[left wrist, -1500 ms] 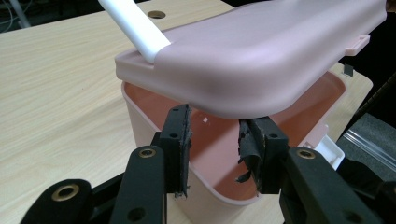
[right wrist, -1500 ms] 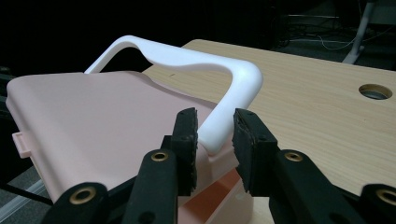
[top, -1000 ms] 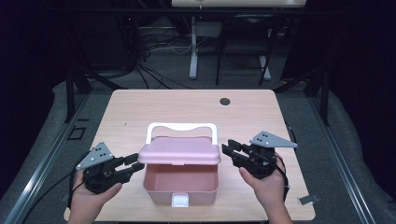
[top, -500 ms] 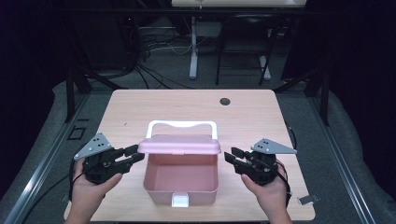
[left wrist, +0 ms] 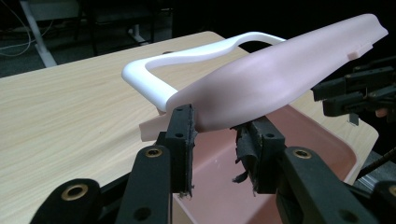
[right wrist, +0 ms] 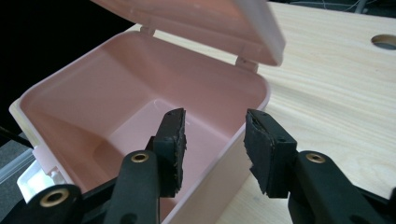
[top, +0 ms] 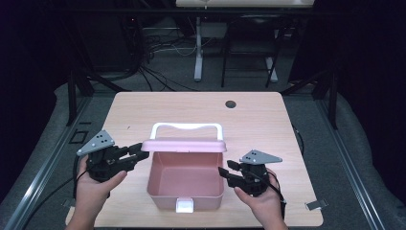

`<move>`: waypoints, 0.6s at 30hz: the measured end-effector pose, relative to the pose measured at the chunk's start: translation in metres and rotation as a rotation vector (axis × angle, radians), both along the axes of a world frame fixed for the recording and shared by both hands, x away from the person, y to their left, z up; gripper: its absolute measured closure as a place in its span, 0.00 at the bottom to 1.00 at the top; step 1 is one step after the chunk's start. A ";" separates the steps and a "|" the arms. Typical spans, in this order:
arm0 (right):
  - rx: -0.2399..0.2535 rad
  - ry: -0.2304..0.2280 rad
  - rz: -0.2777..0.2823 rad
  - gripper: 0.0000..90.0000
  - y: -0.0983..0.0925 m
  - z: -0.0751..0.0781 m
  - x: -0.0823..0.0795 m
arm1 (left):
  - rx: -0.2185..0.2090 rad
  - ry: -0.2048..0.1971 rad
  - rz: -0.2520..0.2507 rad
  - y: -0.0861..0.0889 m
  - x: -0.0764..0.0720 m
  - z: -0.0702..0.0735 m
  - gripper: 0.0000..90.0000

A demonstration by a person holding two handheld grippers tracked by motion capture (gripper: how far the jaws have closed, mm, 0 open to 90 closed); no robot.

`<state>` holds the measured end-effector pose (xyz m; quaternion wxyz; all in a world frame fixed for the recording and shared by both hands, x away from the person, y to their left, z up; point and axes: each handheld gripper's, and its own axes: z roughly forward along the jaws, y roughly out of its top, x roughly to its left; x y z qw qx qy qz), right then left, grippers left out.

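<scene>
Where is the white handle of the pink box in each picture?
High view: the white handle arches behind the raised pink lid, near the middle of the table.
Left gripper view: the handle curves off the lid's far edge, upper middle, above the tongs.
Right gripper view: I can't spot the handle there; the lid runs along the top.
Shared landmark: the pink lid.

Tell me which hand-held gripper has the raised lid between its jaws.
The left hand-held gripper: its pads bracket the edge of the pink box's lid. The right hand-held gripper instead straddles the box's side wall, jaws apart.
</scene>
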<state>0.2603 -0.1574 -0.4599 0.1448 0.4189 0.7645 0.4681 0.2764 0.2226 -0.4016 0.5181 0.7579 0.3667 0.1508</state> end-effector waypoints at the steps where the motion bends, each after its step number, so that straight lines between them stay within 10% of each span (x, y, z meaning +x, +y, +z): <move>1: 0.000 0.000 0.000 0.64 0.000 0.000 0.000 | 0.001 0.006 0.000 0.000 0.000 0.000 0.74; 18: -0.058 0.060 0.009 0.67 0.008 -0.022 0.003 | 0.018 0.006 0.007 -0.002 0.008 0.003 0.74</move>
